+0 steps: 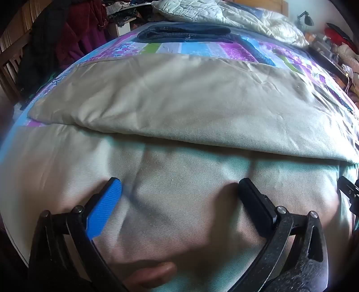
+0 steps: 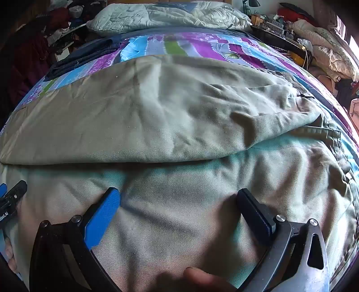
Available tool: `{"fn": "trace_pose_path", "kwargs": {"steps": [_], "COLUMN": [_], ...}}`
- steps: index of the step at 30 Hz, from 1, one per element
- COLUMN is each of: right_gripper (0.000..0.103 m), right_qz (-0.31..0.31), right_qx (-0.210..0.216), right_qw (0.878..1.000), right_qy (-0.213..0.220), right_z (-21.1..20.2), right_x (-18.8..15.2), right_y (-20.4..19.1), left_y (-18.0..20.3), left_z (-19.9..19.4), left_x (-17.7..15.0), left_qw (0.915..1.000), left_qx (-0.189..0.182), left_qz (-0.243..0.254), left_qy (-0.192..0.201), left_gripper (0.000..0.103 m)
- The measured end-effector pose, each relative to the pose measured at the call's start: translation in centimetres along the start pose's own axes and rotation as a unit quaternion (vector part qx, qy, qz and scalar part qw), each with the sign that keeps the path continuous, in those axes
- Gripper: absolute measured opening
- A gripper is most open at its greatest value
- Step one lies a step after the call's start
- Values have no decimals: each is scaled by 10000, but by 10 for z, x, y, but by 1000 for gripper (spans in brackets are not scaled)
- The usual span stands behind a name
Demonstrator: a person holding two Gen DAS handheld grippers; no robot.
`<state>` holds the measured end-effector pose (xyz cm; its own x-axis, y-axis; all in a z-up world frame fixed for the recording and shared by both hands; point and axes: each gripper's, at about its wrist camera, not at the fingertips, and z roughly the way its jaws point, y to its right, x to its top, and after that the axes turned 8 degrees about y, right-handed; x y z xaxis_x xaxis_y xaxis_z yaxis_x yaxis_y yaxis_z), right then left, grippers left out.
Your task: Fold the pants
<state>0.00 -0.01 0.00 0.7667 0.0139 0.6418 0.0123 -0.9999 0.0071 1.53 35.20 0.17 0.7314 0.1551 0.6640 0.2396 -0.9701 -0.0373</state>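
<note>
A: Pants [image 1: 179,107] on the bedspread [image 1: 157,48], directly under and ahead of both tools. Left gripper [image 1: 179,191] and right gripper [image 2: 178,197]: jaws spread, holding nothing.

B: Soft twill, limp, probably light. Pinch the near edge, both layers.

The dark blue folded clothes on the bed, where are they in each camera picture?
Left wrist view: the dark blue folded clothes lie at top centre, on the striped bedspread, beyond the beige pants.
Right wrist view: the same clothes sit at upper left, partly cut off by the bed's curve.
Shared landmark: the white quilt bunched at the far end of the bed, just behind them.
</note>
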Motion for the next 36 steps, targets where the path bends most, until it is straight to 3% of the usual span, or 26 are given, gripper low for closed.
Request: {"fn": "trace_pose_path", "kwargs": {"steps": [36], "right_gripper": [103], "right_qz": [11], "right_qx": [14], "right_qw": [10000], "right_qy": [10], "right_z": [0], "right_x": [0], "right_y": [0], "left_y": [-1], "left_z": [0], "left_x": [0], "left_qw": [10000], "left_qx": [-3], "left_qz": [-4], "left_qy": [14], "left_gripper": [103]}}
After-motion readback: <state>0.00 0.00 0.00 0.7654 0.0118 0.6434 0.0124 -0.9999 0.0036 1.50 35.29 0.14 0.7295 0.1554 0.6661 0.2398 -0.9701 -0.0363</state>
